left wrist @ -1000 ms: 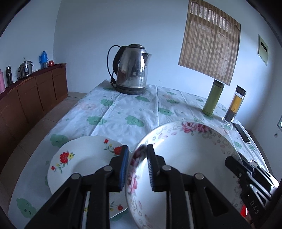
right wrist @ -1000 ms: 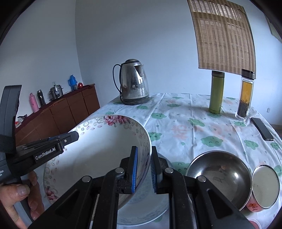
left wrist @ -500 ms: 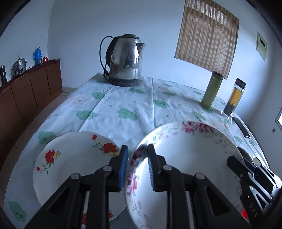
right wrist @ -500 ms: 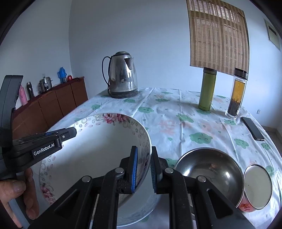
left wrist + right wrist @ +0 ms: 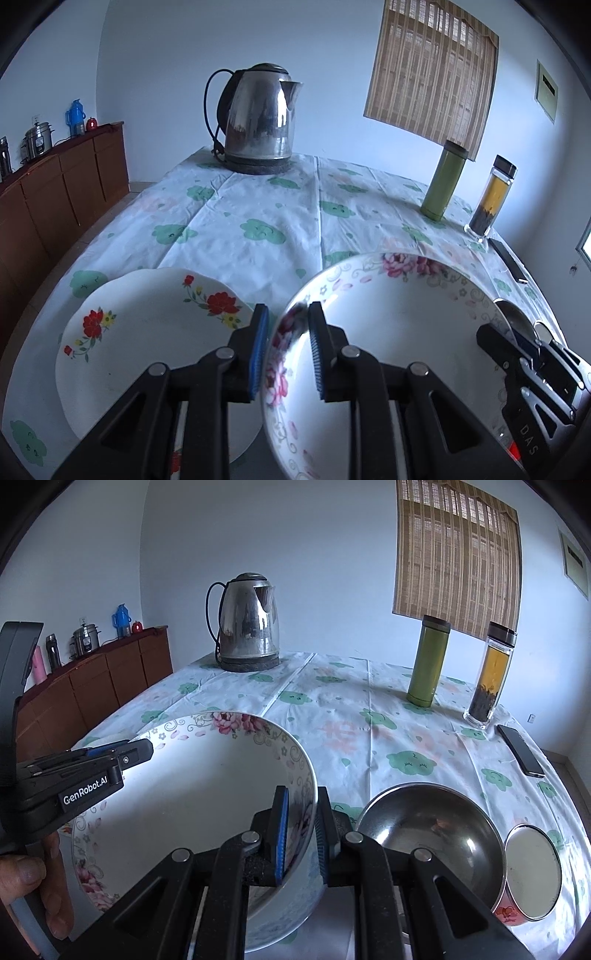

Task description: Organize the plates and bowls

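The large flowered bowl [image 5: 391,332] is held above the table between both tools, its pink-rose rim gripped on two opposite sides. The left gripper [image 5: 286,350] pinches the bowl's left rim, one blue pad outside the wall and the other inside. The right gripper [image 5: 300,834] pinches the opposite rim the same way, its pads pressed close on the thin wall. In the right wrist view a hand [image 5: 37,886] shows at the lower left edge, wrapped round the left tool's handle.

Just left of the bowl a white plate [image 5: 147,339] with red flowers lies flat on the cloud-print tablecloth [image 5: 258,206]. Under the bowl, in the right wrist view, the edge of another pale dish [image 5: 269,934] shows. To its right sits a steel bowl [image 5: 428,830], and beside that a small cup [image 5: 532,878] with a red floral side.

Further back stand a steel kettle [image 5: 258,122], a green flask [image 5: 443,181], a glass tea bottle [image 5: 491,195] and a dark phone [image 5: 521,749]
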Action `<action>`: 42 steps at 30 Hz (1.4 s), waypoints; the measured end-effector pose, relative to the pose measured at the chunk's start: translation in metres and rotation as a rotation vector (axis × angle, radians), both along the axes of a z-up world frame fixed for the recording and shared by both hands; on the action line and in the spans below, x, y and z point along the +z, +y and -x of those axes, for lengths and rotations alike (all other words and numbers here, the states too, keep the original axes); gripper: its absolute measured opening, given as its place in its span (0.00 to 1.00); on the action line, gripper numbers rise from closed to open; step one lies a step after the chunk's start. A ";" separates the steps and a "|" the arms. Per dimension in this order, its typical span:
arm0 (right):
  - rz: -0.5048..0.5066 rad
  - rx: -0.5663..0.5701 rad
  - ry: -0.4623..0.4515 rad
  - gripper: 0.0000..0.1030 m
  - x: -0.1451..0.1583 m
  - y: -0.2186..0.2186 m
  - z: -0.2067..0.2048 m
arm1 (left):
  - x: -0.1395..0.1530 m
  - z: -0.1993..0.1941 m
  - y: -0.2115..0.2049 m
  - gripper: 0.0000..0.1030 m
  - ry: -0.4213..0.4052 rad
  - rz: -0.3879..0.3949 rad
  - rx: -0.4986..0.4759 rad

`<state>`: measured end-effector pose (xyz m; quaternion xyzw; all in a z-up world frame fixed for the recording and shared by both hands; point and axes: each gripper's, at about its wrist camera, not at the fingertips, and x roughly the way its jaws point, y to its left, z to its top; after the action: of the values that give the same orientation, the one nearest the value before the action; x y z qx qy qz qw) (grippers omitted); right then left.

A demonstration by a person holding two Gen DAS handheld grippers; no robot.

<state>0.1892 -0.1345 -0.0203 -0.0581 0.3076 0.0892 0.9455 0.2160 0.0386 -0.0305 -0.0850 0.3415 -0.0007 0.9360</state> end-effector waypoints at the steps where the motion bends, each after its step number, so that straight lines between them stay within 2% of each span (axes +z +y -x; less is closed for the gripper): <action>1: 0.003 -0.001 0.002 0.15 -0.001 0.000 0.000 | -0.001 0.000 0.000 0.19 0.001 -0.001 -0.001; 29: 0.058 -0.022 0.050 0.16 -0.015 0.005 -0.001 | -0.015 -0.006 0.001 0.19 0.047 0.016 -0.023; 42: 0.079 -0.039 0.076 0.16 -0.022 0.004 -0.005 | -0.020 -0.008 -0.005 0.18 0.065 -0.001 -0.037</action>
<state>0.1938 -0.1305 -0.0419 -0.0862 0.3478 0.0607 0.9316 0.2240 0.0333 -0.0510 -0.0784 0.3733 -0.0151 0.9242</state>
